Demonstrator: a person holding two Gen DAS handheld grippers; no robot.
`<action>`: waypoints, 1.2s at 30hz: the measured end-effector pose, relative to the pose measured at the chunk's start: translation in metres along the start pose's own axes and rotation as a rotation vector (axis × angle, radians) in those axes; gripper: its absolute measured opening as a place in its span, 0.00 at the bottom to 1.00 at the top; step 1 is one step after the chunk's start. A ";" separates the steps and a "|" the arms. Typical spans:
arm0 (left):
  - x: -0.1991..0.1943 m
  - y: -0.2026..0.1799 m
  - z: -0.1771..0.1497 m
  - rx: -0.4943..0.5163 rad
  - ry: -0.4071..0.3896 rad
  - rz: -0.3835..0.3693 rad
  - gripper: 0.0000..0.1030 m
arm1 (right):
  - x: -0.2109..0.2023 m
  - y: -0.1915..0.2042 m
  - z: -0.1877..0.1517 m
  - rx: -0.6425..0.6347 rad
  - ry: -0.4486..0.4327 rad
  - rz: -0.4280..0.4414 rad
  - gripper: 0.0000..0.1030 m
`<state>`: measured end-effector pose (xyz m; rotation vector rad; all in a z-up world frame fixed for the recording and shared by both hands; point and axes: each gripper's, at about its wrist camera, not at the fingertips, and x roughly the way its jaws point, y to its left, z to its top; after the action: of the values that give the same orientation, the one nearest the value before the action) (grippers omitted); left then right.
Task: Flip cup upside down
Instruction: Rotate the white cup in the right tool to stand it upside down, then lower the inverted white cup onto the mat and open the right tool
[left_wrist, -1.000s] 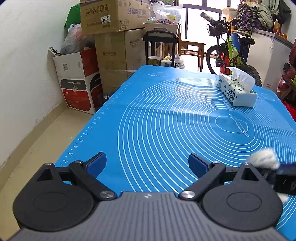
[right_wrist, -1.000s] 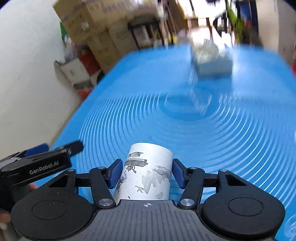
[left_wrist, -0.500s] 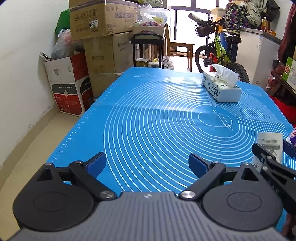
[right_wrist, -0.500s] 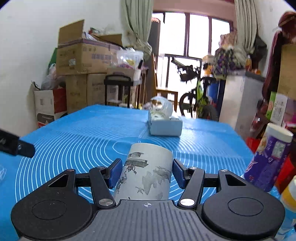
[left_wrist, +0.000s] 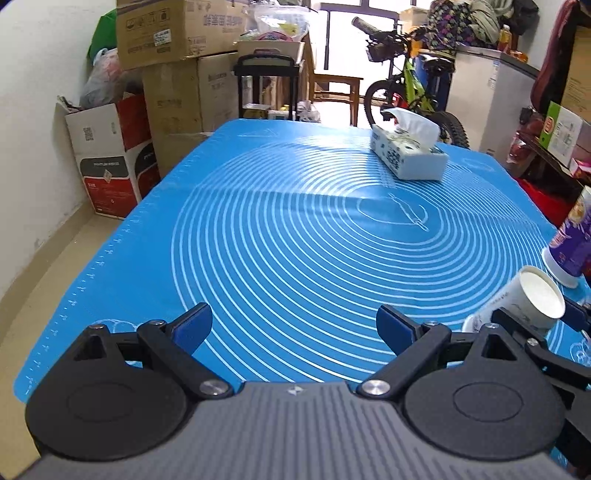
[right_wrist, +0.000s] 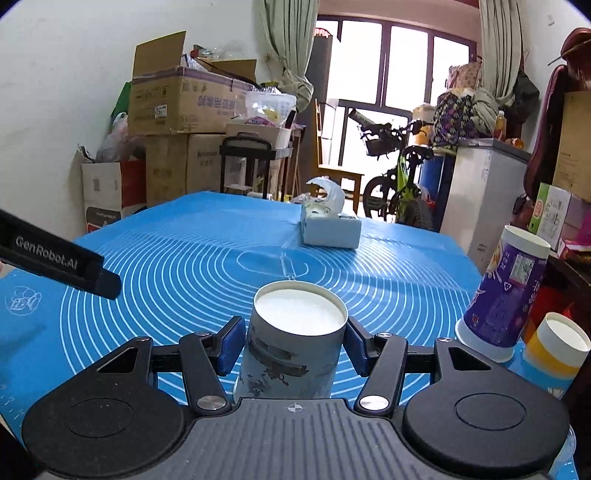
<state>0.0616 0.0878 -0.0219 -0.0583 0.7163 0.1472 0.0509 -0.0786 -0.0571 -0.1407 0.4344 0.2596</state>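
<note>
Right now the right hand-held gripper (right_wrist: 295, 345) is clenched on the cup (right_wrist: 291, 350), its blue pads pressing the paper wall from either side, just under the top end that faces away from the camera. That end shows a flat white disc ringed by a thin rim, which reads as the cup's base, so the cup probably already stands inverted, its long axis upright and only slightly tilted; whether its hidden lower end touches the blue mat (right_wrist: 207, 258) on the table I cannot tell. The left hand-held gripper (left_wrist: 293, 326) is released, holding nothing, and the cup (left_wrist: 524, 304) lies off to its right, so the right hand is plainly the nearer. A purple cup (right_wrist: 506, 291) stands just right of the grasp.
</note>
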 end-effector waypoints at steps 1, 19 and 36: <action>-0.002 -0.002 -0.001 0.010 -0.001 -0.004 0.92 | -0.001 0.000 0.000 0.003 0.006 0.003 0.59; -0.048 -0.014 -0.033 0.023 -0.021 -0.069 0.92 | -0.069 -0.030 -0.013 0.127 0.102 0.026 0.82; -0.077 -0.041 -0.066 0.109 -0.016 -0.121 0.92 | -0.110 -0.037 -0.025 0.163 0.096 0.044 0.83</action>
<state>-0.0324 0.0319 -0.0213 0.0042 0.7020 -0.0069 -0.0448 -0.1430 -0.0292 0.0165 0.5525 0.2605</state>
